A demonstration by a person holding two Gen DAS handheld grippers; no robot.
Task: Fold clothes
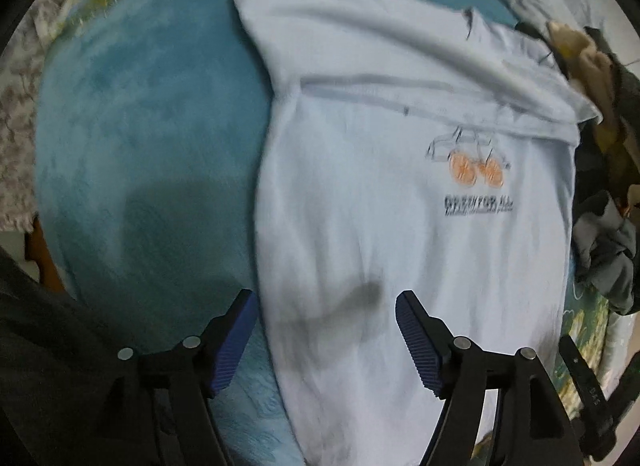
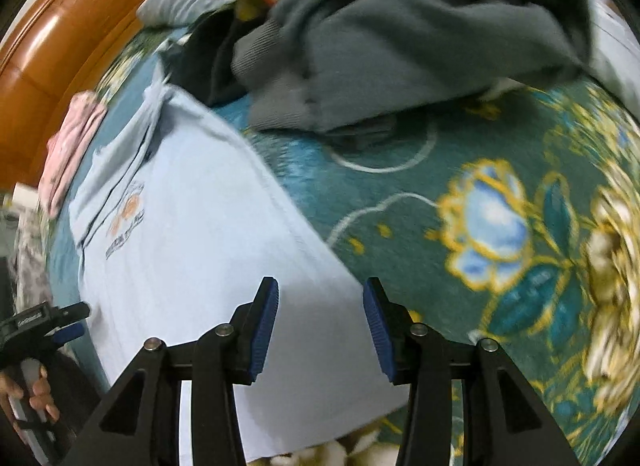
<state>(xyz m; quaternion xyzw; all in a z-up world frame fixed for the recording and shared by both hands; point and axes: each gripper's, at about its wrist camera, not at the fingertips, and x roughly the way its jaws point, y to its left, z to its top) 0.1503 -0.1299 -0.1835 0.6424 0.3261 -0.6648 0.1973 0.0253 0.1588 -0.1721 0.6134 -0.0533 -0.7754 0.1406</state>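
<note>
Left claw (image 1: 326, 340): jaws apart, nothing between the pads, poised over the near left edge of the pale blue T-shirt (image 1: 400, 193). One pad hangs over the teal blanket (image 1: 132, 137), the other over cloth. No contact visible.

Right claw (image 2: 320, 332): jaws apart, empty, above the shirt's near right corner, where the hem meets the floral bedspread (image 2: 520, 201). Whether the pads touch fabric cannot be told; the view is blurred.

Shirt lies flat on the bed, print side up, with the orange-and-dark chest logo (image 1: 476, 169) showing. A sleeve or upper panel appears already turned in across the chest, with a straight crease below the collar. Sides look drawn in to a long narrow shape, though the far side is hard to read.

Judgement: sleeves folded in, lengthwise fold done or nearly so. Left to do: take the bottom hem with both claws and bring it up toward the collar.

Beyond: heap of grey and dark clothes (image 2: 360, 53) at the shirt's right, unfolded, presumably still waiting. Pink garment (image 2: 70, 145) near the wooden bed frame (image 2: 60, 57), state unclear.
</note>
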